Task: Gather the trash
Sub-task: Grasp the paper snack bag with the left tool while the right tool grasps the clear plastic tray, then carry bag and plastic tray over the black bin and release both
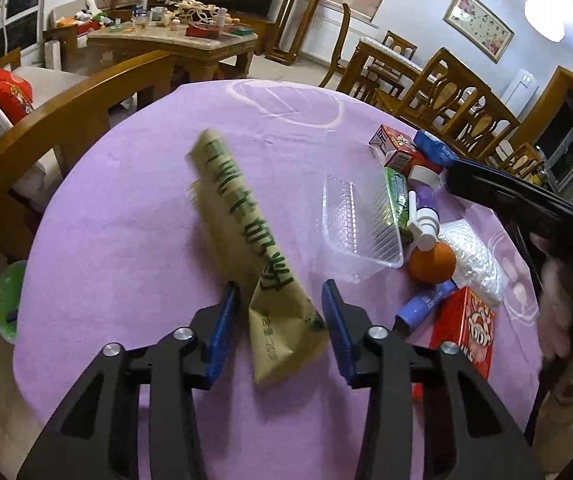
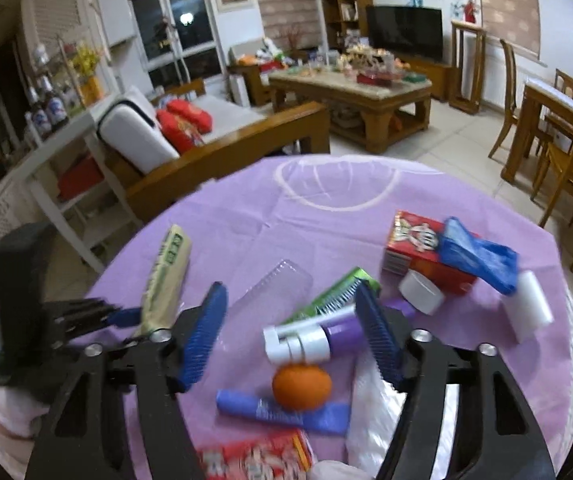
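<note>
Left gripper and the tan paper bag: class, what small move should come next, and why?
Probably close the left gripper on the tan paper bag. The jaws stand open with the bag's near end between the blue pads, neither clearly pressing it. The bag lies apart from the clear plastic tray, so a pinch should catch only the bag.

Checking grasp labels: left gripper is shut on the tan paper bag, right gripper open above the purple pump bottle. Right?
Not quite. The left gripper is open: in the left wrist view its fingers flank the tan paper bag with gaps. The right gripper is open above the purple pump bottle.
</note>
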Action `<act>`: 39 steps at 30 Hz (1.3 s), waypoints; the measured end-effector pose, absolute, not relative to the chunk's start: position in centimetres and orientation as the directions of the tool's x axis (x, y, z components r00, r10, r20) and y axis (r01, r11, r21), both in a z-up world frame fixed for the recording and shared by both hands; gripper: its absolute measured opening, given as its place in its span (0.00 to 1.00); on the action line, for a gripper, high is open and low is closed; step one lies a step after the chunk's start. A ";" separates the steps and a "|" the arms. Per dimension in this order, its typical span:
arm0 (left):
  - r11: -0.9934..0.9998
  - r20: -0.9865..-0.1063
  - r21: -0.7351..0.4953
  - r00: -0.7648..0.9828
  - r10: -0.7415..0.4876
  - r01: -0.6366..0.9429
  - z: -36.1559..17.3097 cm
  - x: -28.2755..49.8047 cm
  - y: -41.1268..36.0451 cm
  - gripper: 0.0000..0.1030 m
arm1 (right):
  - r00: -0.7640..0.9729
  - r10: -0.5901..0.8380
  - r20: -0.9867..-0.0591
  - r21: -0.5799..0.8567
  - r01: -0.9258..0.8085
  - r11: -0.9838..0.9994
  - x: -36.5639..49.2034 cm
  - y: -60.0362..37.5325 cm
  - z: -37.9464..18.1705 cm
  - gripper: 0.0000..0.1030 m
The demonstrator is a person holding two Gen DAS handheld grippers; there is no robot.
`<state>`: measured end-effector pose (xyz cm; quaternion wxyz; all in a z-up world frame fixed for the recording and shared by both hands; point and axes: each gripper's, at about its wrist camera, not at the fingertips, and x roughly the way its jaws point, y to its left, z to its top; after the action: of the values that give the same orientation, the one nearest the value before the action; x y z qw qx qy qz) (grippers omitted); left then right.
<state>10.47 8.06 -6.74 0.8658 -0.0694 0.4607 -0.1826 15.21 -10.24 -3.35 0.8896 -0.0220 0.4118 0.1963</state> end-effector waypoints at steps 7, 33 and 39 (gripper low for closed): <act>0.898 -0.745 -0.347 0.503 -0.439 0.270 -6.8 9.9 9.9 0.31 | 0.515 0.254 -0.819 0.078 -0.339 0.938 19.1 -7.3 -6.5 0.44; 0.869 -0.601 -0.344 0.627 -0.496 0.357 -3.9 7.1 8.4 0.31 | 0.631 0.378 -0.677 0.183 -0.353 0.918 11.5 -10.0 -2.0 0.03; 0.857 -0.567 -0.307 0.643 -0.515 0.414 -1.8 5.7 4.9 0.31 | 0.696 0.372 -0.614 0.227 -0.295 0.928 7.8 -14.8 -0.7 0.03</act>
<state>5.69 4.93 -1.80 0.9034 -0.0748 0.3350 -0.2571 7.77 -14.84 -0.66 0.9193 0.0557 0.3448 0.1814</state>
